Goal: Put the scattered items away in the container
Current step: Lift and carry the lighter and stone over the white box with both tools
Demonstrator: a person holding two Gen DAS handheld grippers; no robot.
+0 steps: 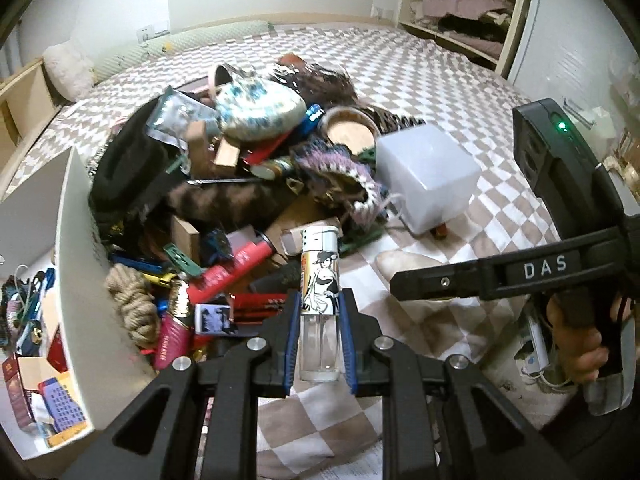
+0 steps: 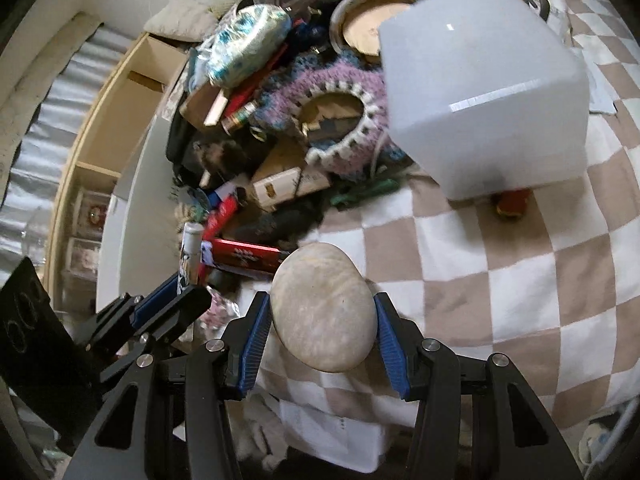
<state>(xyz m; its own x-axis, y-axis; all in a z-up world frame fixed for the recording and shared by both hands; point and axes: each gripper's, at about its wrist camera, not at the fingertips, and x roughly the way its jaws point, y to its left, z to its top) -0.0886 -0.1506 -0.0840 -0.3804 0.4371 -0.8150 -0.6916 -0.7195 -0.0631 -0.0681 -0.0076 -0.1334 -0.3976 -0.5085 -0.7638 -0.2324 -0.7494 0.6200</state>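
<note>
My left gripper (image 1: 320, 336) is shut on a clear lighter (image 1: 320, 300) printed with a cartoon figure, which stands upright between the blue pads above the pile's near edge. My right gripper (image 2: 320, 320) is shut on a smooth beige stone (image 2: 324, 308) over the checkered bedspread (image 2: 500, 280). A white container (image 1: 76, 264) with several small items inside stands at the left. The scattered pile (image 1: 240, 184) of boxes, lighters, rope and knitwear lies beside it. In the right wrist view the left gripper (image 2: 172, 304) with the lighter (image 2: 190, 248) sits at lower left.
A translucent white cube (image 2: 488, 92) rests on the bed right of the pile, with a small red item (image 2: 512, 200) under its edge. A wooden shelf (image 1: 460, 12) stands at the back right. A hand (image 1: 580, 340) holds the right gripper's handle at far right.
</note>
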